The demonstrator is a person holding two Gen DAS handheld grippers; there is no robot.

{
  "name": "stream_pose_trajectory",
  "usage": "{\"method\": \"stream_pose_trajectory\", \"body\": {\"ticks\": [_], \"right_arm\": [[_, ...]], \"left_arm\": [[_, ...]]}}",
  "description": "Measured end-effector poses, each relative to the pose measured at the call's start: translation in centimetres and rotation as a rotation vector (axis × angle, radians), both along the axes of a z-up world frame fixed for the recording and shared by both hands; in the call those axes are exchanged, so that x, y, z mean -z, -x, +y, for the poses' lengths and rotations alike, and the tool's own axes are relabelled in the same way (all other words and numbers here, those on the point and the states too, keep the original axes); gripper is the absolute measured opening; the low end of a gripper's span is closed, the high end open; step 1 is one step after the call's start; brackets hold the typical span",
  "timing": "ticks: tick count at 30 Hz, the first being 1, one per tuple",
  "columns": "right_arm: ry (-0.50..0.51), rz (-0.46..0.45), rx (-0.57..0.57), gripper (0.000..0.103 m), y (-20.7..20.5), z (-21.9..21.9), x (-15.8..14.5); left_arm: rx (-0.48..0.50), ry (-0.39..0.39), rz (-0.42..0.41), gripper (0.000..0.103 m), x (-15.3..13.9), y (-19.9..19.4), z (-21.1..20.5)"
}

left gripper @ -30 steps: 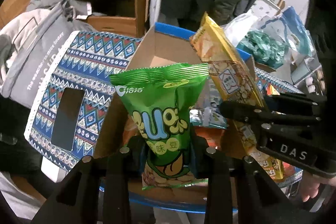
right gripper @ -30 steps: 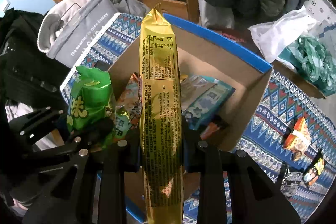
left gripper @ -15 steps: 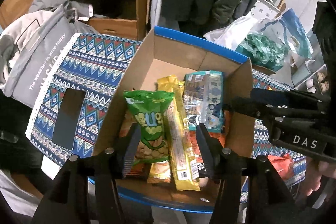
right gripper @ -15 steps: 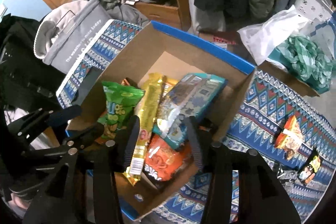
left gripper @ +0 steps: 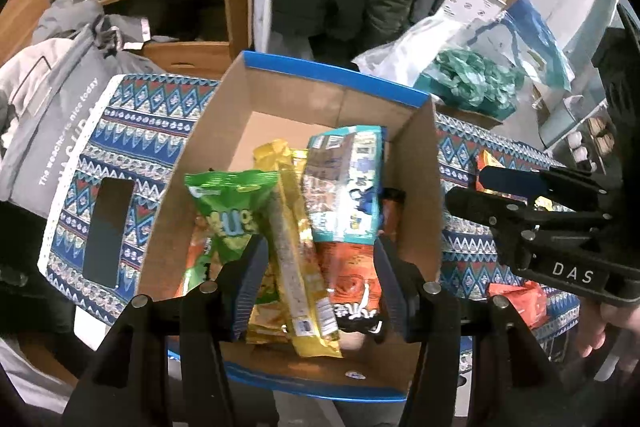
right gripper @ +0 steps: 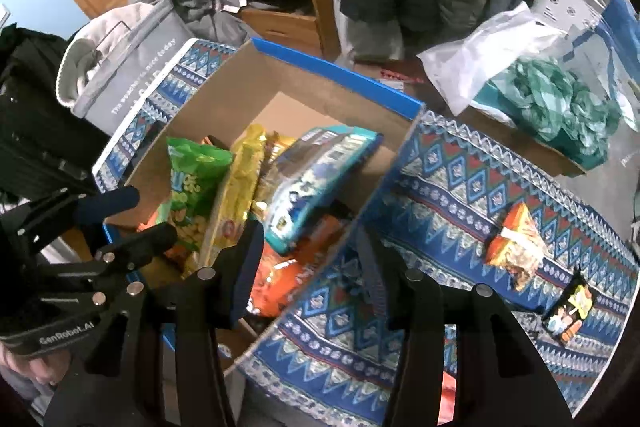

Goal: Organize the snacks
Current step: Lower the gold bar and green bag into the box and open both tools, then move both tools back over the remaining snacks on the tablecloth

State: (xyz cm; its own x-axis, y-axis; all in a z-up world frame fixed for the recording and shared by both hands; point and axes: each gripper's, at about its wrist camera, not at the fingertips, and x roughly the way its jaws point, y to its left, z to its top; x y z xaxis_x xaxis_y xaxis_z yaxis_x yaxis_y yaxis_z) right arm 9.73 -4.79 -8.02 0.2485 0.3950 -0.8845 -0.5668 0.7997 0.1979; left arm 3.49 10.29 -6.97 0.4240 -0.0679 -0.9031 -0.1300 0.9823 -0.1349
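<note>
Snacks left to box, an orange packet (right gripper: 516,247) and a dark one (right gripper: 570,309), lie right of the carton (right gripper: 336,69); light, crinkly, so we pinch their sealed edges; left gripper (left gripper: 318,281) and right gripper (right gripper: 308,267), jaws just opened, grip nothing

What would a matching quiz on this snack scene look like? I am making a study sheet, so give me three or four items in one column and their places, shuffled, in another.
Items:
1. green snack bag
2. long yellow packet
3. teal packet
4. orange triangular snack

Places:
A. on the patterned cloth, outside the cardboard box
B. in the box, between the green bag and the teal packet
C. in the box, nearest its left wall in the left wrist view
D. in the box, lying over an orange packet

Pairs: 1-C, 2-B, 3-D, 4-A
</note>
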Motion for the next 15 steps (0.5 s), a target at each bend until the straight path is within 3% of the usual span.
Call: {"method": "stream_pose_trajectory", "body": {"ticks": [15], "right_arm": [[-0.004,0.006,0.058,0.056,0.0,-7.2,1.2]], "left_arm": [[0.12,0.002,0.021,0.056,0.0,-0.9,-6.5]]}}
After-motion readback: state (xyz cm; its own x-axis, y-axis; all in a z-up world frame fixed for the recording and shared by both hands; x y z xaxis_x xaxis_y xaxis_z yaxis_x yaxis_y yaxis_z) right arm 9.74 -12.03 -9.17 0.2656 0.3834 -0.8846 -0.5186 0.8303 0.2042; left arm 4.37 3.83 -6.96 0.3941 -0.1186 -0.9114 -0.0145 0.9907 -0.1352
